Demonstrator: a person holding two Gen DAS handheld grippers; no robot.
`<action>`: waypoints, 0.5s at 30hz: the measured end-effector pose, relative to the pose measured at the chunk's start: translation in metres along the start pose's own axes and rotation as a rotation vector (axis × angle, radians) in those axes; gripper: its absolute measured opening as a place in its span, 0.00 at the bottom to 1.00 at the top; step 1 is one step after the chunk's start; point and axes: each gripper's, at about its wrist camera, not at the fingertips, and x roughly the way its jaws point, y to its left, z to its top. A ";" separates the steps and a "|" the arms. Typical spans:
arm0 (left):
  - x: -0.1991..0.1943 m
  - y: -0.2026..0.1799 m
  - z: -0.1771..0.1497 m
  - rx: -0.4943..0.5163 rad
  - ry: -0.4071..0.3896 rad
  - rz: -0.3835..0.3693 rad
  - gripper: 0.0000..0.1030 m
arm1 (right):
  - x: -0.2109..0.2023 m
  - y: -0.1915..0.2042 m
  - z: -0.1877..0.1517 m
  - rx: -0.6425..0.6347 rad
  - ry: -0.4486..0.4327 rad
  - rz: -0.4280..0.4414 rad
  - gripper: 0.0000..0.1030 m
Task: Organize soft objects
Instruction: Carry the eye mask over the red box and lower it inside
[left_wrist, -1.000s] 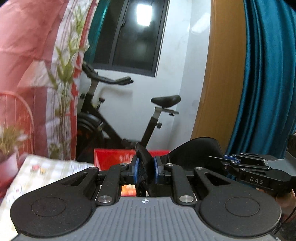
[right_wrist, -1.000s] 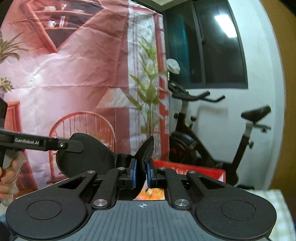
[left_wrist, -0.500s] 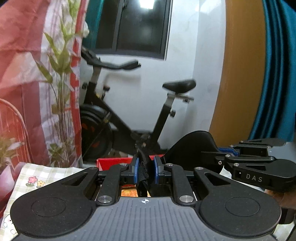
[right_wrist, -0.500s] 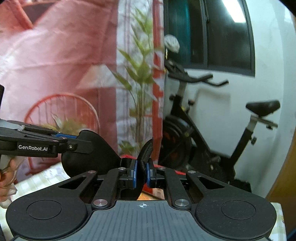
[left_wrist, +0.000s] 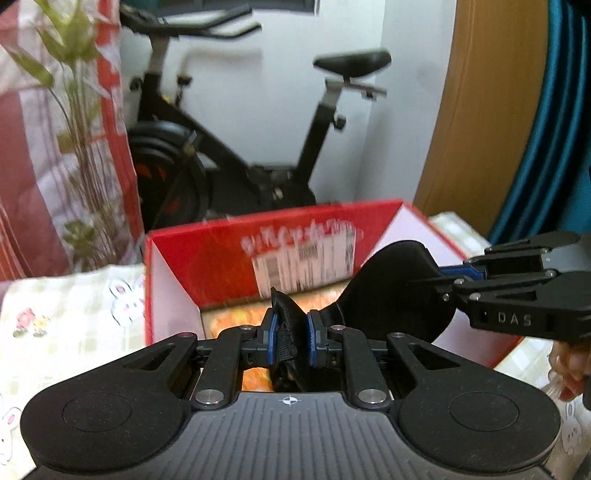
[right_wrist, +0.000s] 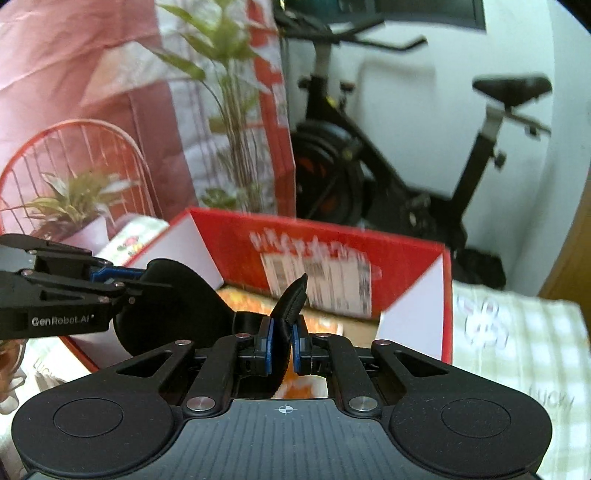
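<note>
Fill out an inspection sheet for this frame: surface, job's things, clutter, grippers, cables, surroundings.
Surface: checked tablecloth with bunny and flower prints.
Job's things: black soft item, held at both ends over the open red box; orange print shows on the box floor.
Clutter: white plant pot at the table's far edge.
Grippers: left hand-held gripper shut on a strap-like end of the black soft item; right hand-held gripper shut on its other end.
Cables: nothing seen.
Surroundings: exercise bike against a white wall, red printed backdrop, teal curtain, wooden panel.
</note>
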 end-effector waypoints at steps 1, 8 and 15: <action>0.004 0.001 -0.002 0.001 0.023 -0.005 0.17 | 0.004 -0.003 -0.002 0.015 0.020 0.001 0.09; 0.021 0.009 -0.013 -0.005 0.115 -0.017 0.17 | 0.026 -0.010 -0.015 0.062 0.110 -0.002 0.09; 0.020 0.013 -0.014 -0.021 0.119 -0.009 0.19 | 0.028 -0.019 -0.018 0.087 0.136 -0.026 0.10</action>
